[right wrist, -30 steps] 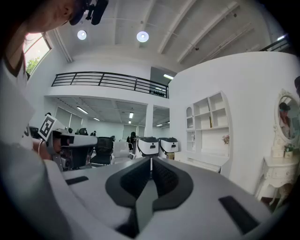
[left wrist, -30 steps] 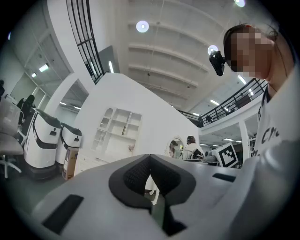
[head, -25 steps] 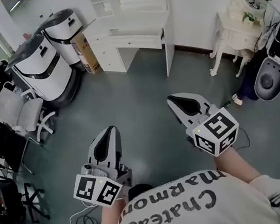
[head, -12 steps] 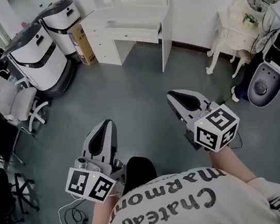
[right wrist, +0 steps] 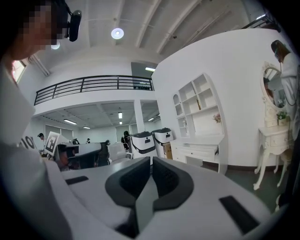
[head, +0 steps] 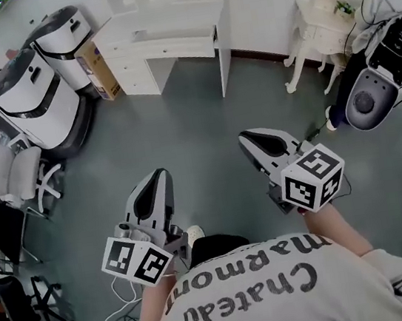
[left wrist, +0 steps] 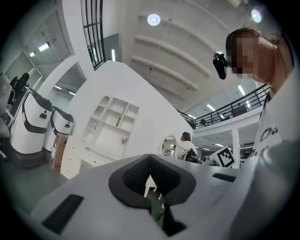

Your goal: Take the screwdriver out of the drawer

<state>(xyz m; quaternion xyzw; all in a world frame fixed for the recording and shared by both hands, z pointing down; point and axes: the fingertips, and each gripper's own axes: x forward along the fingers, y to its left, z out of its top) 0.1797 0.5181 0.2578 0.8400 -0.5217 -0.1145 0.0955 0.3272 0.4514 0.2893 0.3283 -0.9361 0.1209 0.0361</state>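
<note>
**Approach to the drawer: both grippers closed and empty**

The step in hand looks like the approach. The white desk (head: pixel 165 21) sits at the top centre of the head view, well apart from both grippers, its drawer (head: pixel 173 48) pulled slightly out. The left gripper (head: pixel 159 176) and right gripper (head: pixel 247 140) each have their jaws pressed together with nothing between them. Next, one must get close and spread its jaws. The screwdriver shows in no view; the drawer's inside is hidden.
</note>
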